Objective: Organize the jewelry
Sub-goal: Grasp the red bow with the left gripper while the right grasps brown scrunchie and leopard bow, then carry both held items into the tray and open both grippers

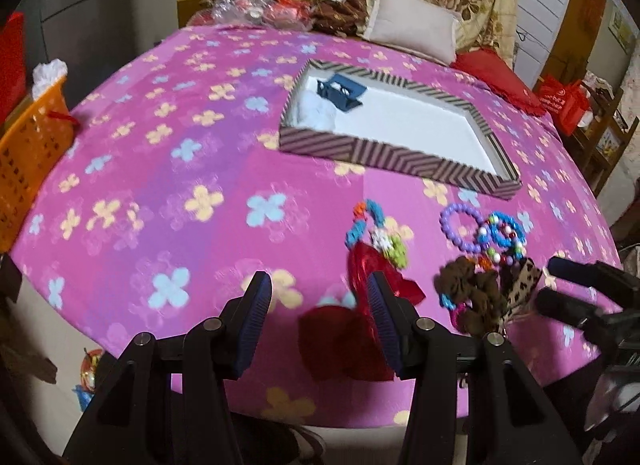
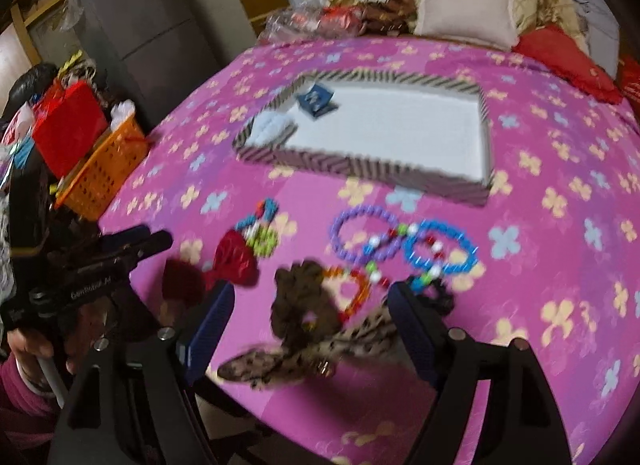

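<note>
On the pink flowered bedspread lies a heap of jewelry and hair ties. A purple bead bracelet [image 1: 460, 225] [image 2: 360, 233] overlaps a blue bead bracelet [image 1: 504, 233] [image 2: 440, 245]. Left of them lie a multicoloured bracelet [image 1: 372, 225] [image 2: 260, 229] and a shiny red bow [image 1: 368, 265] [image 2: 234, 261]. My left gripper [image 1: 319, 279] [image 2: 144, 237] is open, the bow by its right finger and a dark red scrunchie [image 1: 332, 337] below. My right gripper [image 2: 312, 293] [image 1: 556, 283] is open over a brown scrunchie [image 2: 304, 305] [image 1: 468, 289] and a leopard-print hair tie [image 2: 300, 357].
A striped tray [image 1: 384, 153] [image 2: 352, 167] with a white floor lies further back; it holds a blue box [image 1: 340, 93] [image 2: 316, 99] and something white and fluffy [image 1: 316, 113]. An orange basket [image 1: 28, 153] [image 2: 100, 169] stands off the bed's left edge. Pillows [image 2: 464, 9] are piled at the head.
</note>
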A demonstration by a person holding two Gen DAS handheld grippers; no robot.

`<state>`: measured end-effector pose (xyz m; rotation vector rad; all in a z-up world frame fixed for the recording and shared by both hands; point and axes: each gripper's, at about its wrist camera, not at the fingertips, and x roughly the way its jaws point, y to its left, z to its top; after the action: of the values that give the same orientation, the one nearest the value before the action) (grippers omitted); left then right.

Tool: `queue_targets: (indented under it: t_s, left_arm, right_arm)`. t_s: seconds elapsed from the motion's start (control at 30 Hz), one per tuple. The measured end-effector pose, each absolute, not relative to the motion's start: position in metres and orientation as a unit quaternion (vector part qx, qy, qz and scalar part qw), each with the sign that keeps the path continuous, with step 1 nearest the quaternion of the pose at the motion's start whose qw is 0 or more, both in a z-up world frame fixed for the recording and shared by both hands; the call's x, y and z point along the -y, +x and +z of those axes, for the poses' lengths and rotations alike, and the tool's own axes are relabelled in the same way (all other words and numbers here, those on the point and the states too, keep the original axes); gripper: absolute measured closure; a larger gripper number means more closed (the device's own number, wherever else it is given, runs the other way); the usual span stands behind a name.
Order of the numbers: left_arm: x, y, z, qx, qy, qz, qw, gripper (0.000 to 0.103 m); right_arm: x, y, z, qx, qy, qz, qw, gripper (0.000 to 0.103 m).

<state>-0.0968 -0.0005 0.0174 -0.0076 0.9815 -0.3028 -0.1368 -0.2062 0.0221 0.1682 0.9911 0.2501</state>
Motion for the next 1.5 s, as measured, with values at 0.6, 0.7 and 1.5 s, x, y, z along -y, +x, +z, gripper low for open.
queue_targets:
  t_s: [0.6, 0.7, 1.5]
  left_arm:
    - [0.014, -0.1, -0.02, -0.501, 0.001, -0.169, 0.849, 0.051]
    - [0.014, -0.098, -0.024, -0.503, -0.01, -0.182, 0.845, 0.067]
    - [0.006, -0.079, 0.046, -0.428, -0.03, -0.2, 0.881, 0.093]
  right_arm:
    - [0.17, -0.122, -0.024, -0.495, -0.008, 0.143, 0.857, 0.064]
    - [0.175, -0.124, -0.024, -0.49, -0.001, 0.155, 0.858, 0.077]
    - [0.22, -0.111, 0.063, -0.401, 0.07, 0.16, 0.899, 0.08]
